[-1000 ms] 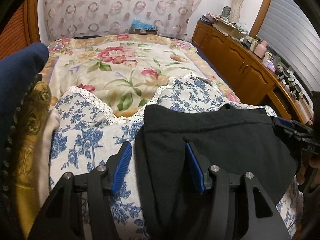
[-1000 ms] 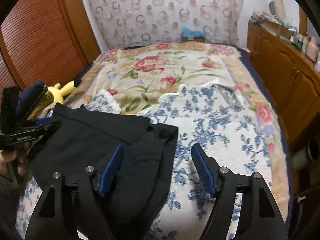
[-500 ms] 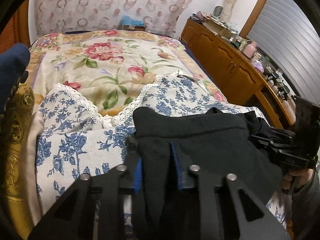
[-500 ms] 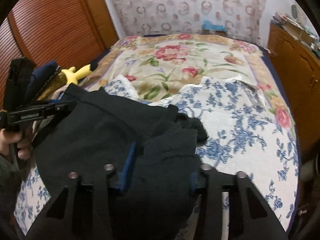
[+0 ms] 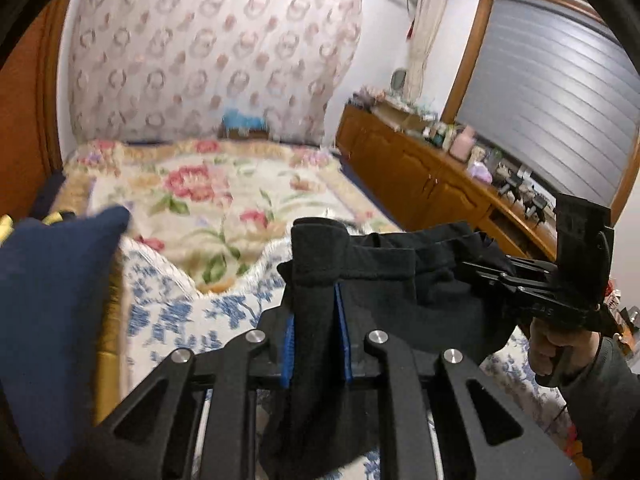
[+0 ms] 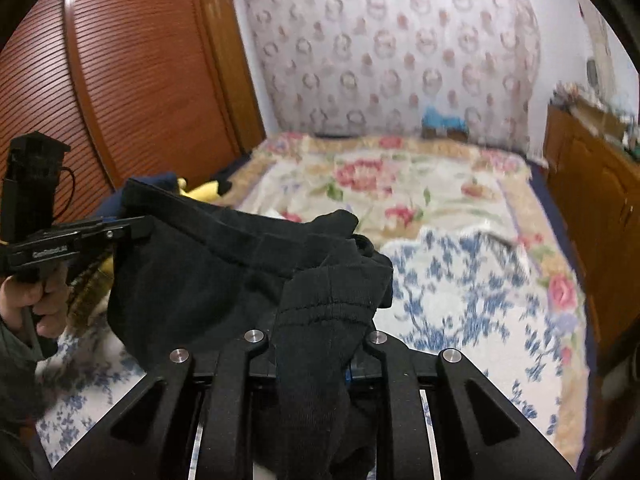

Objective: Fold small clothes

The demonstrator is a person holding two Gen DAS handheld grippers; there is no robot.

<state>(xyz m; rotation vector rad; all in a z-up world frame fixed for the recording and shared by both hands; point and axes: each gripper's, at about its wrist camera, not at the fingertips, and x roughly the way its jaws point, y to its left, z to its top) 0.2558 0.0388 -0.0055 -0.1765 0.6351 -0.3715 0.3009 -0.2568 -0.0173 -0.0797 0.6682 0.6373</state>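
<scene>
The left tool (image 5: 316, 316) pinches one edge of the black garment (image 5: 400, 300), its jaws having just closed on the cloth; the right tool (image 6: 316, 340) has likewise just closed and pinches the opposite edge. The garment hangs stretched between them, lifted above the blue floral cloth (image 6: 460, 300) on the bed (image 6: 400, 176). No fold looks made yet; folding and laying it down remain.

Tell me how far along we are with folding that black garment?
Early stage. Done: both grippers have just closed on the black garment, the left gripper and right gripper each pinching one end. In hand: it hangs between them above the blue floral cloth on the bed, still bunched. Left: no fold is visible yet, so spreading, folding and setting down all remain.
</scene>
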